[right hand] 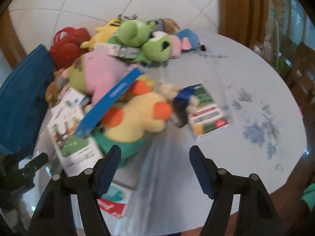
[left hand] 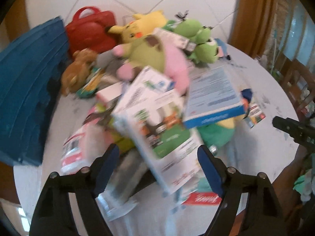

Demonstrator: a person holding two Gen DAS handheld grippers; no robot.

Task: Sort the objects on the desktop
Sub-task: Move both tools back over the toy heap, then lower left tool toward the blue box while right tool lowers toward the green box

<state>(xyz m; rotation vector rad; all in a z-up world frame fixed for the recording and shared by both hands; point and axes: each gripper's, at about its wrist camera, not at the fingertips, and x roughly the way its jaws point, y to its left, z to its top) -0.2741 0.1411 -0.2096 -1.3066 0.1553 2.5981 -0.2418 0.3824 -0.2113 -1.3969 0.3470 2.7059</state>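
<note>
A pile of plush toys and boxes covers a round white table (right hand: 246,74). My left gripper (left hand: 157,157) is open low over the near edge of the pile. A tilted white-and-green box (left hand: 157,122) lies between its fingers in the picture, and the pads are not seen pressing on it. My right gripper (right hand: 154,153) is open over bare cloth, its left finger next to a yellow plush with orange patches (right hand: 137,114). A blue-and-white box (left hand: 214,94) leans on the pile. A small green-and-white box (right hand: 208,112) lies alone to the right.
A blue stack (left hand: 29,98) stands at the table's left edge, with a red bag (left hand: 90,31) behind it. Green frog plushes (left hand: 196,37), a pink-and-green plush (left hand: 157,57) and a brown plush (left hand: 78,70) top the pile. Wooden chairs (right hand: 303,68) stand at the right.
</note>
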